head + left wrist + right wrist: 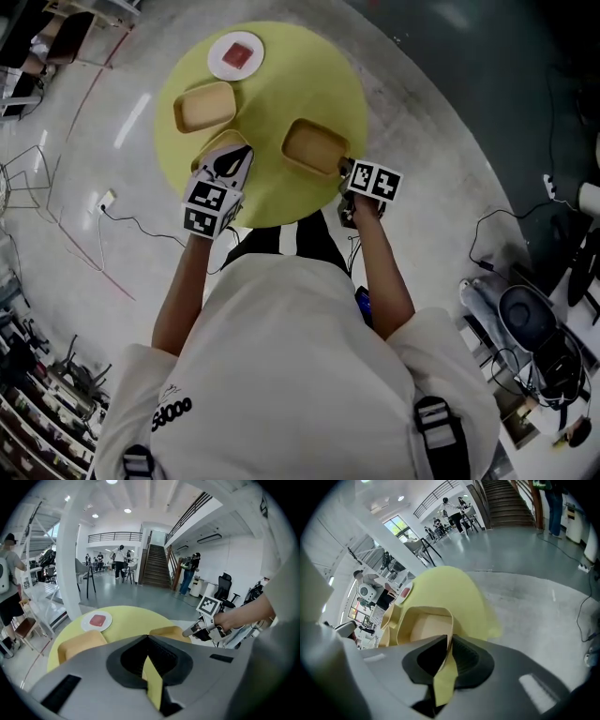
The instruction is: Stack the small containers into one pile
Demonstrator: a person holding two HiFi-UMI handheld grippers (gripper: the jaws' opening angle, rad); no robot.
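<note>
Lot of 3 tan containers on yellow surface: right tongs clenched on near rim of right container, long axis slanting away-left; left tongs clenched, seemingly on near container, just to its left; far container free beyond.

The person is standing at the round yellow table, holding a gripper in each hand. The right gripper is touching the near corner of the right container. The left gripper is covering most of the near container. The far container is lying just beside a white plate
</note>
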